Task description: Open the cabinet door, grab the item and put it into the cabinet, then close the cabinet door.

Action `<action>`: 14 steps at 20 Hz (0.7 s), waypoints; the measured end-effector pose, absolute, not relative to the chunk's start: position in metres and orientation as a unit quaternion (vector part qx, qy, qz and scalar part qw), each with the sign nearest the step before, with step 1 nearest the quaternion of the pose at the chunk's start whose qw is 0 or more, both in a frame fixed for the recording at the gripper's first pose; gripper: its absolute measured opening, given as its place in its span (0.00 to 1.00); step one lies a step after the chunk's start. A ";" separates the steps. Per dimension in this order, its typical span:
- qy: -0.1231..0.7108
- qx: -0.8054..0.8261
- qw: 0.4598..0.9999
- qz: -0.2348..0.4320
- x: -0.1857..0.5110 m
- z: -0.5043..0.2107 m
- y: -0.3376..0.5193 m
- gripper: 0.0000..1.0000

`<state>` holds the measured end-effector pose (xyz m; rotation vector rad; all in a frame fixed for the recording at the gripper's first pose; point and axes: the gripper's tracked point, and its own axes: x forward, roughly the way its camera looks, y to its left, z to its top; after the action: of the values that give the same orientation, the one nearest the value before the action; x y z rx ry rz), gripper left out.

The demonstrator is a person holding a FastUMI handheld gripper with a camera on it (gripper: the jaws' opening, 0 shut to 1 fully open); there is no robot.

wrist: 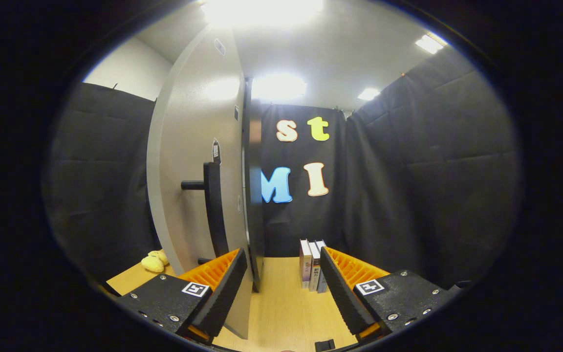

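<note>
Here the gripper [283, 266], with its two orange, black-padded fingers [227, 288], is seen spread wide with nothing held between them. The pale grey cabinet door [191, 161] is swung open and is viewed nearly edge-on, its free edge lying just ahead of the left finger and partly between the two fingers. A long black bar handle [214, 210] on short posts is mounted upright on the door's face. Behind the door's edge a dark strip of the cabinet body [253, 195] can be made out. A small row of upright books [312, 264] is stood on the light wooden tabletop [281, 303], just beside the right finger's tip on its inner side. A soft yellow toy [155, 261] is left on the tabletop beyond the door, well apart from the fingers.
</note>
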<state>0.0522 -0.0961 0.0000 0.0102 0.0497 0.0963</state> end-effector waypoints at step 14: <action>0.032 0.026 0.992 0.118 0.051 -0.007 0.041 0.91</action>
<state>0.0506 0.0415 -0.0074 0.0512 0.0641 0.2366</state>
